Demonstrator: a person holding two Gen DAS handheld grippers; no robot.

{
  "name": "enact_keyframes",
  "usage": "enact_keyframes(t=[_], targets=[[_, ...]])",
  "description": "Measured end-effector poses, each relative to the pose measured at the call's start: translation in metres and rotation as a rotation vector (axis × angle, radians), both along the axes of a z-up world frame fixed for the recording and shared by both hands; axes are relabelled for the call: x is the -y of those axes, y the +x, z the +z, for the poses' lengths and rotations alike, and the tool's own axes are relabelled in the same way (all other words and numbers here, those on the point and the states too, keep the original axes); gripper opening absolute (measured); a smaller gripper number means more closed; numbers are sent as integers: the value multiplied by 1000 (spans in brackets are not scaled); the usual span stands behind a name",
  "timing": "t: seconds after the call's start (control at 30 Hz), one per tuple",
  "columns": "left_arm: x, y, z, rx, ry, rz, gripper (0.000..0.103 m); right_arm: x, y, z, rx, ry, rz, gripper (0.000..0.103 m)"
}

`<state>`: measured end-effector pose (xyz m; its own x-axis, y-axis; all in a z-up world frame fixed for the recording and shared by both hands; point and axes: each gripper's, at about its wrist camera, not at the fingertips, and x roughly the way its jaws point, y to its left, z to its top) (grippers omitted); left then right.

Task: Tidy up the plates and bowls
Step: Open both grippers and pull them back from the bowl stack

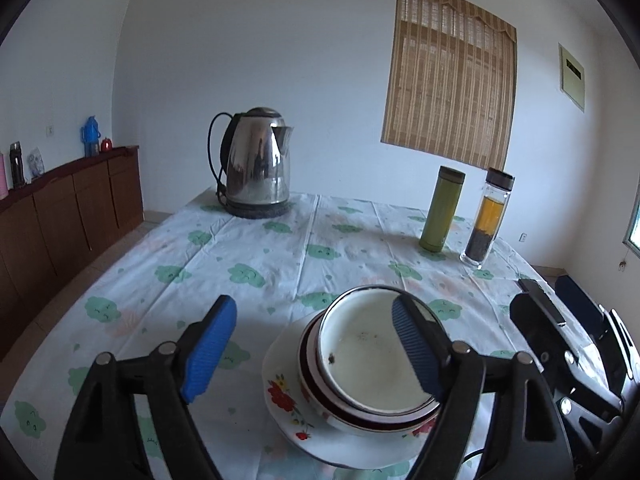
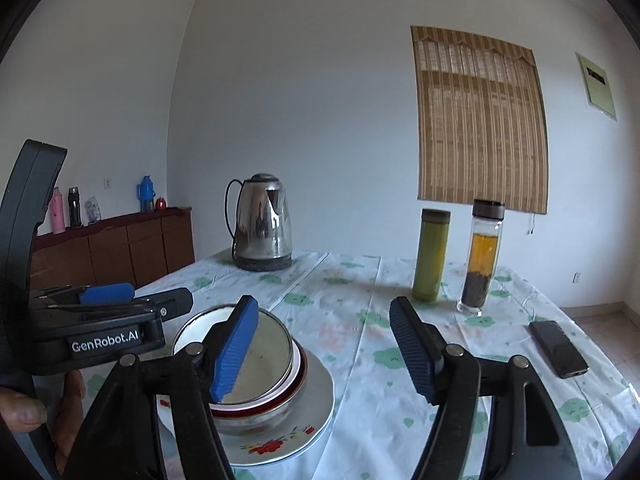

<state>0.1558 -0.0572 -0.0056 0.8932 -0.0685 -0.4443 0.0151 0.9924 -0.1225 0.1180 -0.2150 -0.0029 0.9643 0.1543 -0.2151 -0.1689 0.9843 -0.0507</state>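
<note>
2 bowls (image 1: 376,364) sit nested on the floral plate (image 1: 288,400), near side of the kettle (image 1: 256,160), so I hold my left gripper (image 1: 316,352) and right gripper (image 2: 324,348) open, gripping nothing.

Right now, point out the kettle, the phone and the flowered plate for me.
kettle (image 1: 258,160), left wrist view, steel body.
phone (image 2: 558,348), right wrist view, middle of its dark screen.
flowered plate (image 2: 316,400), right wrist view, bare right rim.
</note>
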Motion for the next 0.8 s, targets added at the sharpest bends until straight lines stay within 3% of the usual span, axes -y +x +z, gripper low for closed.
enact_keyframes(t=[0.1, 0.8], targets=[[3, -4, 3, 41, 28, 6, 95, 1, -2, 3, 28, -7, -18, 75], [7, -10, 5, 67, 63, 13, 102, 14, 3, -1, 5, 29, -68, 76]])
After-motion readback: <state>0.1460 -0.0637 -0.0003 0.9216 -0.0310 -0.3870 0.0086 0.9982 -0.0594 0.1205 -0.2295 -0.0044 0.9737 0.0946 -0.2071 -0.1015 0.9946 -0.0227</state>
